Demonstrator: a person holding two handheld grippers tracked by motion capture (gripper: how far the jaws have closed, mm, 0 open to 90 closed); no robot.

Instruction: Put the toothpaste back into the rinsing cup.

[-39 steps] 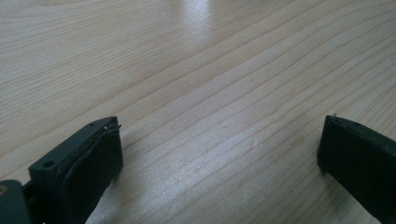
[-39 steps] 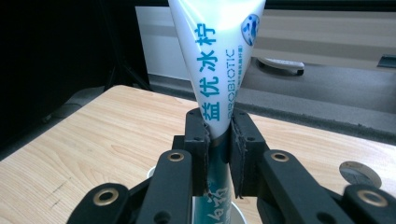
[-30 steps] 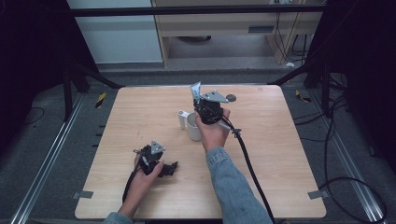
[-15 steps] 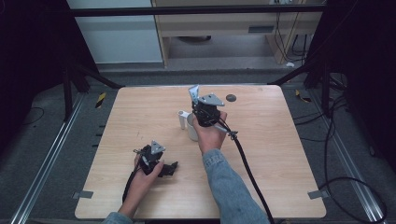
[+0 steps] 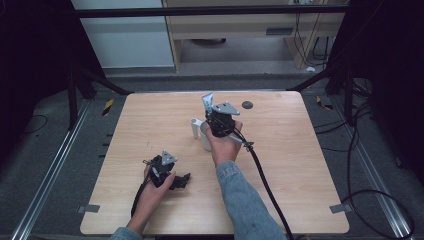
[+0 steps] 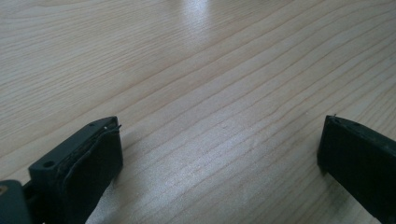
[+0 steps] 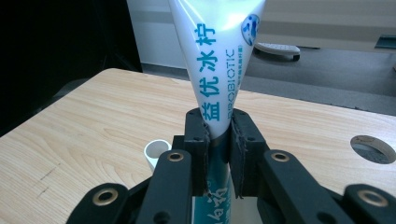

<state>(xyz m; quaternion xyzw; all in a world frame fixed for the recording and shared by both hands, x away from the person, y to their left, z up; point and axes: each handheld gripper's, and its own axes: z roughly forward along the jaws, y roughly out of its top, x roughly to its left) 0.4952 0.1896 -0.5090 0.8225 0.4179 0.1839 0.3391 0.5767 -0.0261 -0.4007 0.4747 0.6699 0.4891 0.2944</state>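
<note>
The right gripper [image 7: 218, 140] is clamped on a white toothpaste tube [image 7: 219, 60], its two pads pinching the narrow waist of the tube with printed film showing above and below the jaws. In the high view the same gripper [image 5: 212, 107] sits over the middle of the bench [image 5: 300, 165], slightly toward the far edge, with the tube [image 5: 207, 102] rising out of it.

Just to its left stand a white cup [image 5: 205, 140] and a small white cylinder [image 5: 195, 128], whose open end [image 7: 156, 151] appears low and left of the jaws in the right gripper view. The step looks like setting the tube upright into the cup. To do that well, keep the pinch firm but not crushing, bring the lower end squarely over the cup's mouth, and lower straight down without brushing the cylinder.

The tube's long axis runs close to vertical, flat crimped end up, widening toward the top, lower end down behind the jaws.

The left gripper [image 5: 165, 167] rests on the near left part of the bench, jaws wide apart and nothing between them.
</note>
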